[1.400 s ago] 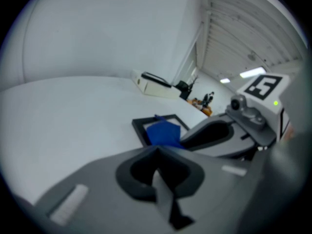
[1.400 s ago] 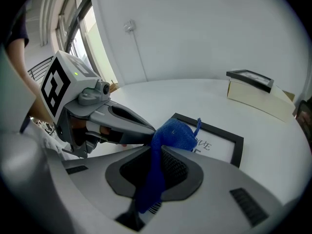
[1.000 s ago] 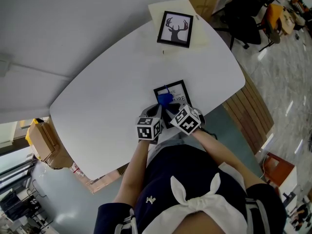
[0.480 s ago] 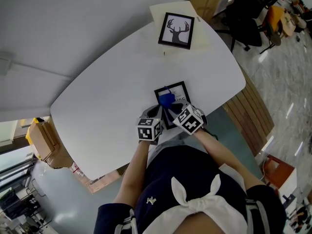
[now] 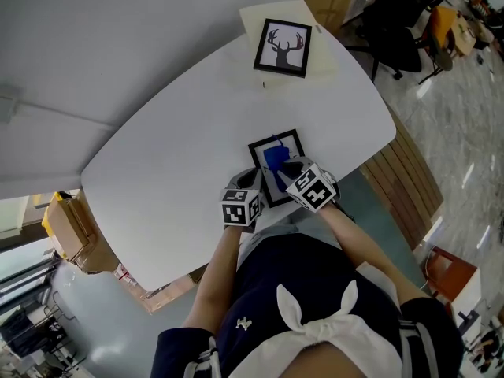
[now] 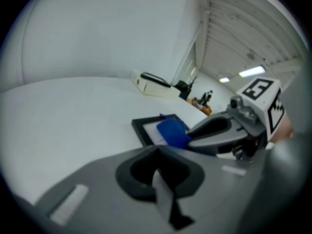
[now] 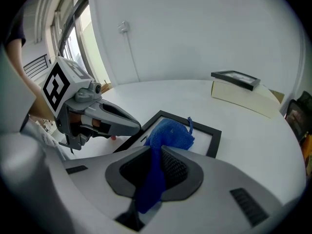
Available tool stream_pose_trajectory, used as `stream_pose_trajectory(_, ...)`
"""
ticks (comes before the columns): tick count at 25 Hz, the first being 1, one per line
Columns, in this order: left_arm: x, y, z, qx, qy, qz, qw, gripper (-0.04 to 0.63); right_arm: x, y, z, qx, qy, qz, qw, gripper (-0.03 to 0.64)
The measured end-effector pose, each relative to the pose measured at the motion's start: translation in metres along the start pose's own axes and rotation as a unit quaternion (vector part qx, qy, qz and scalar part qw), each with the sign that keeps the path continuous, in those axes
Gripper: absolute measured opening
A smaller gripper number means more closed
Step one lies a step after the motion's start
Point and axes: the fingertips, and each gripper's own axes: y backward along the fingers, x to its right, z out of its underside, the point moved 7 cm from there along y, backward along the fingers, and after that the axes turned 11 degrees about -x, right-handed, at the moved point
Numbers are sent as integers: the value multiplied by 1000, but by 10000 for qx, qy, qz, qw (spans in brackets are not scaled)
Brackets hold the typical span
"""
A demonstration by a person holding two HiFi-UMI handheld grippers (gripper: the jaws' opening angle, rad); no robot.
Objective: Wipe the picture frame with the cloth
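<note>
Broadly, the smooth white rounded table (image 5: 181, 124) bore a deer print (image 5: 283, 47) on a cream slab (image 5: 327, 53) at 1 o'clock. At 5 o'clock lay the black rectangular picture frame (image 7: 204, 126). The right gripper (image 7: 158, 152) pinched the fuzzy blue cloth (image 7: 168, 133) onto it. The left gripper (image 6: 157, 152) had its jaws together, empty.

I see a black picture frame (image 5: 258, 157), white print inside, lying flat on the white worktop (image 5: 181, 156) near the edge nearest me. Blue cloth (image 7: 168, 133), bunched up, sits on the frame's face, its tail pinched between the fingers (image 7: 178, 167) of my right gripper (image 7: 157, 152).
</note>
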Motion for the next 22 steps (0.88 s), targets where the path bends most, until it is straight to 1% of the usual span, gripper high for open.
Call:
stream_pose_trajectory(15, 0, 1, 0, 31, 42, 1, 10000, 2, 21, 11, 11, 38, -331, 136, 9994, 58)
stream_pose_trajectory(22, 0, 1, 0, 11, 28, -29, 10000, 2, 25, 15, 15, 67, -308, 185, 9993, 58)
